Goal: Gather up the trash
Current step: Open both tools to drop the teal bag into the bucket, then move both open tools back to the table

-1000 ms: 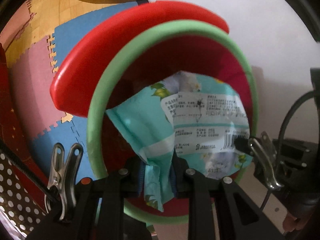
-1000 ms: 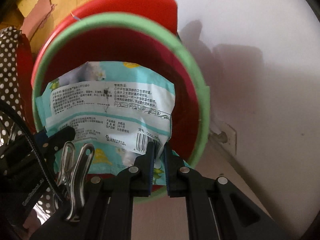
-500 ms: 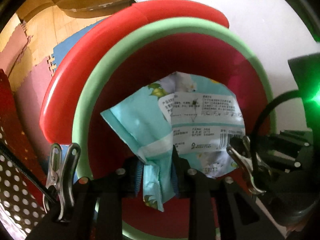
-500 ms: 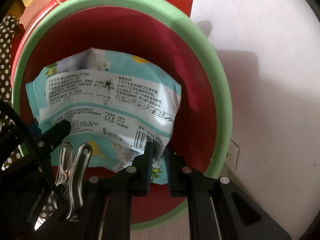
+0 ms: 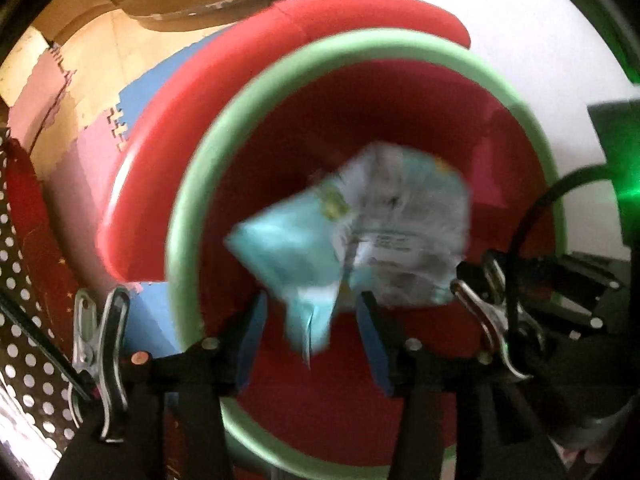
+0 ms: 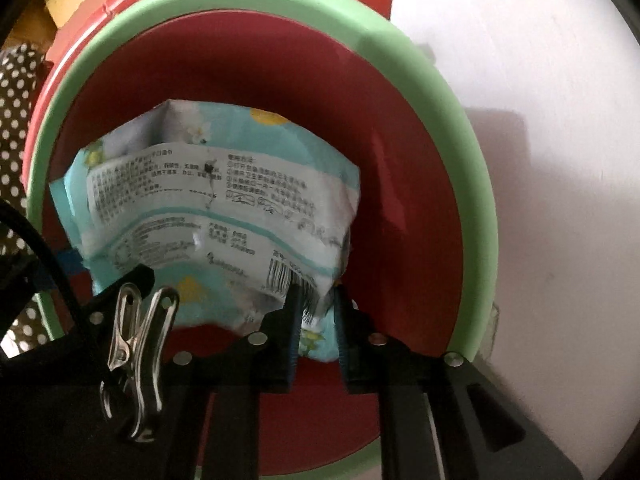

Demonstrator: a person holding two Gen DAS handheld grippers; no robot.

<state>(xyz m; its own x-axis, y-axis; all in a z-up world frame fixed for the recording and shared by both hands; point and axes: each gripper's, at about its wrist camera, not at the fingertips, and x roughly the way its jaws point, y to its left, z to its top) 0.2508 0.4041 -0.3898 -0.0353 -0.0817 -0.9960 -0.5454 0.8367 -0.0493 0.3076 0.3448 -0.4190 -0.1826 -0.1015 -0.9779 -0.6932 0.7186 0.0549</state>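
White wall [image 5: 500, 8] fills the top right of the left wrist view; foam floor mats [image 5: 80, 120] in pink, blue and yellow lie at left, polka-dot fabric [image 5: 24, 380] at the lower left edge. Red bin [image 5: 360, 400] with a green rim [image 5: 188, 220] takes the centre, its red lid [image 5: 168, 148] tipped back behind the rim. Teal wrapper [image 5: 352, 248] sits over the bin's mouth, heavily blurred. Left gripper [image 5: 312, 340] has its jaws spread apart, blue pads either side of the wrapper's lower corner, not pinching it. Metal clip [image 5: 100, 356] on the gripper body at left. Right gripper's body shows at the right edge, green light [image 5: 628, 196] glowing above it.

Right wrist view: same white wall [image 6: 540, 160] at right, polka-dot fabric [image 6: 16, 112] at left edge. Bin [image 6: 400, 240] interior red, green rim [image 6: 472, 200] curving round. Wrapper [image 6: 220, 216] hangs inside the rim, printed text and barcode facing the camera. Right gripper [image 6: 318, 300] jaws close together with the wrapper's lower right corner between them, near the barcode; firm contact looks likely, slight blur. Metal clip [image 6: 136, 360] on the gripper at lower left.
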